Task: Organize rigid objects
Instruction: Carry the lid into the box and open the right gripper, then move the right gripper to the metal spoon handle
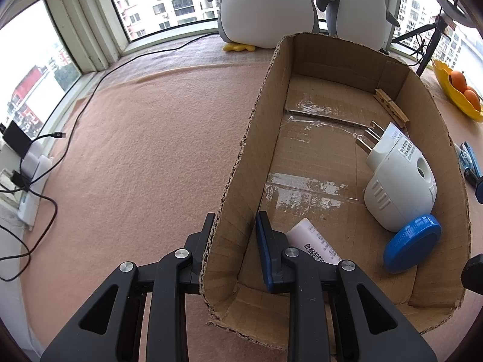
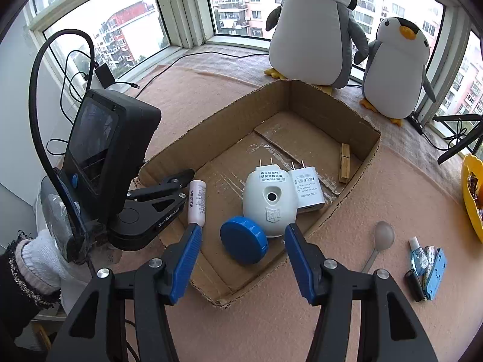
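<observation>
The shallow brown cardboard box (image 2: 332, 111) already holds a white plug-in unit (image 2: 268, 202), white charger (image 2: 308, 190), blue round lid (image 2: 243, 242), white tube (image 2: 196, 202) and wooden clothespin (image 2: 344, 166). The left gripper (image 1: 234, 241) straddles the box's near wall, jaws parted, not visibly clamping. The right gripper (image 2: 243, 255) hangs released above the lid. Judgement: sorting is under way; next comes fetching the translucent plastic spoon (image 2: 381, 239) right of the right gripper.

Ahead of your right gripper (image 2: 243, 259) sits the box (image 2: 366, 163); inside it, the lid (image 2: 243, 243) lies nearest, the plug-in device (image 2: 269, 203) behind, the clothespin (image 2: 344, 163) farthest.
</observation>
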### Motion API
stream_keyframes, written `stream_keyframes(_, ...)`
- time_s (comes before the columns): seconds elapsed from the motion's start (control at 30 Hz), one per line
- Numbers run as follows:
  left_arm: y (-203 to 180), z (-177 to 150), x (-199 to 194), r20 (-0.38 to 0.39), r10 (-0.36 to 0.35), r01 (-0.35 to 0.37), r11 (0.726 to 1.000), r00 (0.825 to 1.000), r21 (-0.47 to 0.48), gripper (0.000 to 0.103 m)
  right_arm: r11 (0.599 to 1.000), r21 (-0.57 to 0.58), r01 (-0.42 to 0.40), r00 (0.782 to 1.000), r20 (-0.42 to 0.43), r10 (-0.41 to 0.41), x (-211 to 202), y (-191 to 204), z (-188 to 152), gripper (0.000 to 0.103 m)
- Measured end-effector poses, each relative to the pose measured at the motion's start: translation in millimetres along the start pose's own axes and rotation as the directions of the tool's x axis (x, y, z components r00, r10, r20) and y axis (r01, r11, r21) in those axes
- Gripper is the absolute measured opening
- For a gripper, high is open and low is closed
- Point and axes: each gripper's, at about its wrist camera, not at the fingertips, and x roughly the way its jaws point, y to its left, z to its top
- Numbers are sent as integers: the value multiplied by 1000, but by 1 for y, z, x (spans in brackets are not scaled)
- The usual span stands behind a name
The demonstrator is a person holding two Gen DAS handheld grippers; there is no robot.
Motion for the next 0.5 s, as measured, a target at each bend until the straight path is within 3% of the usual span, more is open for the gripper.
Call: stream_keyframes(0.5,0,0,0,0,1,-1,1000,1000,1,23,992,127,11,999,35,-16,-24,-43,-13,53)
